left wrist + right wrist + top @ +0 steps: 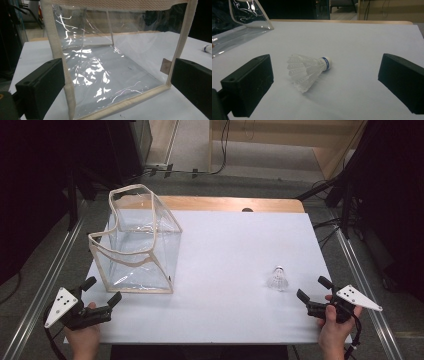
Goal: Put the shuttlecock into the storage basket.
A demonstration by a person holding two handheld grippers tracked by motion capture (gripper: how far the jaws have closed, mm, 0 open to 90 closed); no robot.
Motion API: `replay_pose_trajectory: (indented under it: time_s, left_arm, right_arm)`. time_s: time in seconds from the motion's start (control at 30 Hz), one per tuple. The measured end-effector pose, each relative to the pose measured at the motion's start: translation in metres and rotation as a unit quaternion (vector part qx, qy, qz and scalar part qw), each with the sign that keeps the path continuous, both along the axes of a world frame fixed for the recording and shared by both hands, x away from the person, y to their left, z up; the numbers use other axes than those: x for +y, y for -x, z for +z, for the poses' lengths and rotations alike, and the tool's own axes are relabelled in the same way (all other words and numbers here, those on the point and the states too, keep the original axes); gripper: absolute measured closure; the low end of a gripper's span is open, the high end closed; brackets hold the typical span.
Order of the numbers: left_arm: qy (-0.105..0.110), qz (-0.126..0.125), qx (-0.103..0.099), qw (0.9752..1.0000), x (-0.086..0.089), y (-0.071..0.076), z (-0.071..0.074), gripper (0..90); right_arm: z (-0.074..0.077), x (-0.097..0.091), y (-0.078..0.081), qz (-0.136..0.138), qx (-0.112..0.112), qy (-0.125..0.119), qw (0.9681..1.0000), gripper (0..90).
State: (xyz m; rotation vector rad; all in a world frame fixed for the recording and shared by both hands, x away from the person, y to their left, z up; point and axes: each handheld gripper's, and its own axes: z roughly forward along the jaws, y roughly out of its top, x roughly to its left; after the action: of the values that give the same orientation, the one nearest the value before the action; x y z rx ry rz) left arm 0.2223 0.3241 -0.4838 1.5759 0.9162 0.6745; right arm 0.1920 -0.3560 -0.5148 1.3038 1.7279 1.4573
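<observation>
Right gripper (325, 82), jaws wide and empty, facing the shuttlecock (308, 70): featherlight, crushable skirt, likely best pinched gently at the firm cork; left gripper (116, 87) likewise open

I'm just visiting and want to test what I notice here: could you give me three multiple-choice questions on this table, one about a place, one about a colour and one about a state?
1. Where does the shuttlecock lie?
A. inside the clear bag
B. on the white tabletop near the right gripper
C. on the floor

2. What colour is the band by the shuttlecock's cork?
A. red
B. green
C. blue

3. How is the right gripper?
A. open, holding nothing
B. shut on the shuttlecock
C. shut on the bag

Answers:
1 B, it rests on the tabletop, apart from the clear bag.
2 C, the right gripper view shows a blue band.
3 A, its jaws stand wide either side of the shuttlecock, without touching it.
</observation>
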Motion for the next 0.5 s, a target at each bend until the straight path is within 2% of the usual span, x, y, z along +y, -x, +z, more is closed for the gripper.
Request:
replay_pose_trajectory:
  time_s: [0.4, 0.5]
  left_arm:
    - [-0.002, -0.002, 0.0, 1.0, -0.0003, 0.0008, -0.0002, 0.0]
    - [-0.002, -0.002, 0.0, 1.0, -0.0006, 0.0006, -0.0003, 0.0]
  right_arm:
    - [0.0033, 0.0046, -0.0011, 0.024, 0.011, 0.019, 0.9995, 0.0]
    - [0.004, 0.006, -0.0026, 0.025, 0.02, 0.033, 0.9989, 0.0]
